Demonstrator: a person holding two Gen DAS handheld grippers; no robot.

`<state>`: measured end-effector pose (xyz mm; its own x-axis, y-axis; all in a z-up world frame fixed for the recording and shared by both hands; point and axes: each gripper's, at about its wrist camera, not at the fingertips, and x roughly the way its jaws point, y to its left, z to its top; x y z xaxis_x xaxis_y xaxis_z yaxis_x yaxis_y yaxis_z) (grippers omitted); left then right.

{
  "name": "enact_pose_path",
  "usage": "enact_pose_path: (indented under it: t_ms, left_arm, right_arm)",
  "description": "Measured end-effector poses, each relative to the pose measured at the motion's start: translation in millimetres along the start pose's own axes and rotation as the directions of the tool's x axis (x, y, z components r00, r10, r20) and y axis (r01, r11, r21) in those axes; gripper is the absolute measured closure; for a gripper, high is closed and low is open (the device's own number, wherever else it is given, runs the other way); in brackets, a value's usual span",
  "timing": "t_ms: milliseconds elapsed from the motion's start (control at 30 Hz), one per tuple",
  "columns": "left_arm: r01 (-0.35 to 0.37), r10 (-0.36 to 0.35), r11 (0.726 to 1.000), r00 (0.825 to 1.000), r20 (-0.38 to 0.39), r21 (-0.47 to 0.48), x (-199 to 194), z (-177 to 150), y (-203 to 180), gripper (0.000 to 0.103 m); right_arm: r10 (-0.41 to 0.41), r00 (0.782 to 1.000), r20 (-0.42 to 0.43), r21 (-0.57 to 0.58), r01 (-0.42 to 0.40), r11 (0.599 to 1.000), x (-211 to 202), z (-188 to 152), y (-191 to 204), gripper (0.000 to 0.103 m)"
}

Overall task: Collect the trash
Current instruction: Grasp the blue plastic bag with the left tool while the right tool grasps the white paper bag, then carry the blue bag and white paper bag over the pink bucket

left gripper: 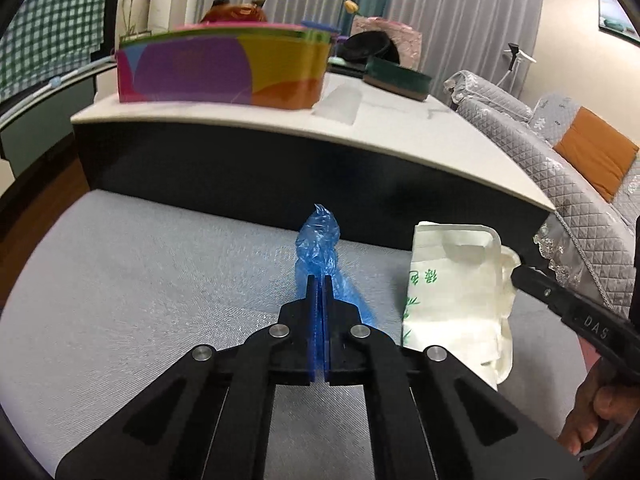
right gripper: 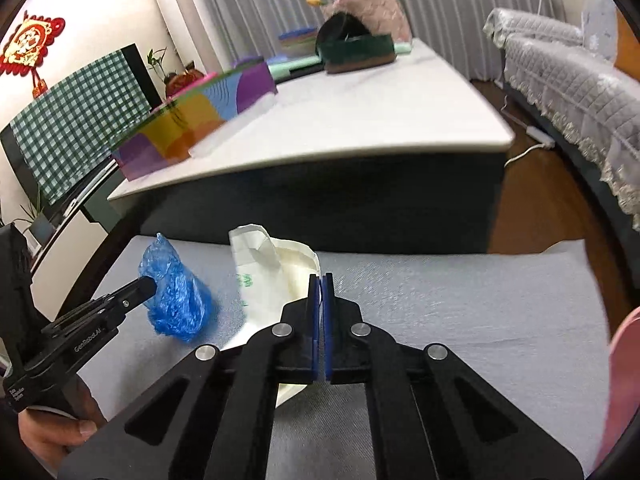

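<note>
Left gripper (left gripper: 319,280): your jaws are pressed together on the blue bag (left gripper: 318,240); crumpled plastic bunches up above the fingertips and trails down the right side. From the right wrist view the same gripper (right gripper: 146,286) comes in from the left with its tip buried in the blue bag (right gripper: 176,292).
Right gripper (right gripper: 320,278): your jaws are all but closed, only a sliver between the blue pads. The white bag (right gripper: 276,276) lies under and just left of the tips; you cannot tell whether its edge is pinched. In the left wrist view this gripper (left gripper: 520,274) touches the white bag's right edge.
Blue bag: low over the grey cushion (left gripper: 140,280), just left of the white bag.
White bag (left gripper: 456,292): flat on the cushion (right gripper: 460,304), green print on its face, handle end toward the table.
Table (left gripper: 400,132): just beyond the cushion, white top over a dark side.
Box (left gripper: 220,68): multicoloured, on the table's far left.
Tray (left gripper: 396,78): dark green, farther back on the table.
Sofa (left gripper: 568,184): grey quilted cover, off to the right.
</note>
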<state>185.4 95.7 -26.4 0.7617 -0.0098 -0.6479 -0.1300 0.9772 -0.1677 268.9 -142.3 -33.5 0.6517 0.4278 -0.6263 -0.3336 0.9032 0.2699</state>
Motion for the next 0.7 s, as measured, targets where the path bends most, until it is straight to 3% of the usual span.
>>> enact_pose_path:
  t_ms: [433, 700]
  left_arm:
    - [0.053, -0.057, 0.997, 0.995, 0.080, 0.050, -54.9, 4.0, -23.5, 0.102]
    - [0.078, -0.088, 0.992, 0.991, 0.103, 0.094, -79.2, 2.1, -40.9, 0.102]
  right_arm:
    - [-0.094, 0.992, 0.079, -0.058, 0.099, 0.993, -86.5, -5.0, -5.8, 0.101]
    - [-0.124, 0.983, 0.137, -0.031, 0.130, 0.991, -148.3, -3.7, -24.2, 0.101]
